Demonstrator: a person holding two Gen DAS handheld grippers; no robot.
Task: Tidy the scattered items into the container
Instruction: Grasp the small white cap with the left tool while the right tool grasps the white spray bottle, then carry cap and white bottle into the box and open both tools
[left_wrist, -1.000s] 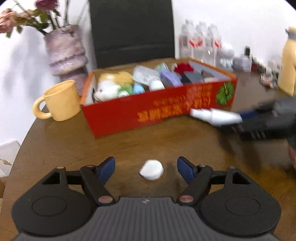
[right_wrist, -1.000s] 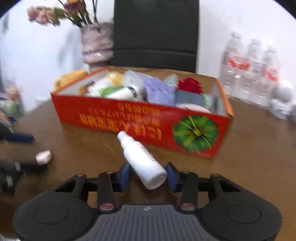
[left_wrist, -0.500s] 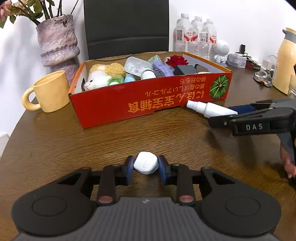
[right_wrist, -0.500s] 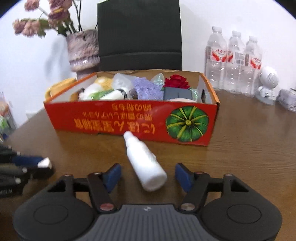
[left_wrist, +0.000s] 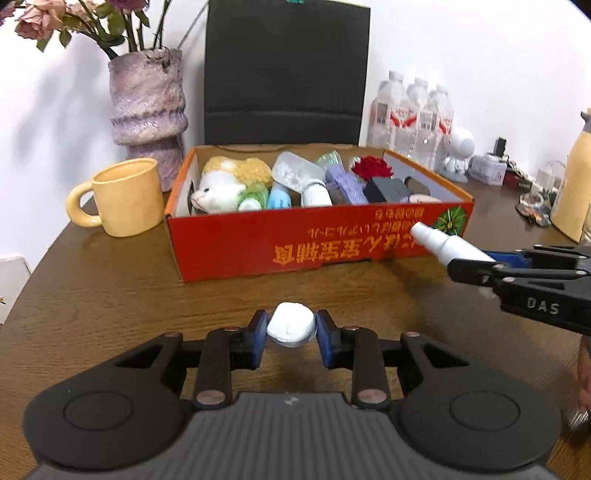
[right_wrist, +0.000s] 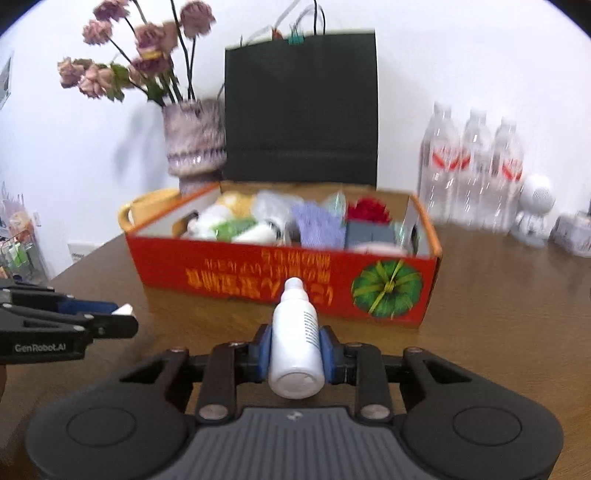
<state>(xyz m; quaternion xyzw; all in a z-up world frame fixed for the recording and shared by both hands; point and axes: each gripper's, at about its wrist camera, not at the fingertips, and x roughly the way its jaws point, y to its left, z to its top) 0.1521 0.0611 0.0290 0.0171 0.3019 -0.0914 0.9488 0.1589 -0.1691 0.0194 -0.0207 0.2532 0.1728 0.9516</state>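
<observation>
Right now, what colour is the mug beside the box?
The mug is pale yellow, seen best in the left wrist view.

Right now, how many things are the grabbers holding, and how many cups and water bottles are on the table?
Held things: 2, a white case and a white bottle
Cups: 1
Water bottles: 3
Total: 6

Red box (left_wrist: 236, 243) with orange upside-down lettering and a green pumpkin print (right_wrist: 386, 288), rim edged orange. White spray bottle (right_wrist: 295, 339) with fine dark print. White rounded piece (left_wrist: 291, 328) between blue pads (left_wrist: 258, 338). Butter-yellow mug (left_wrist: 127, 195) far left. Mottled lilac vase (left_wrist: 147, 107), dusty-pink roses (right_wrist: 147, 40). Brown wood-grain table (left_wrist: 110, 295). Black bag (right_wrist: 301, 107) behind.
</observation>
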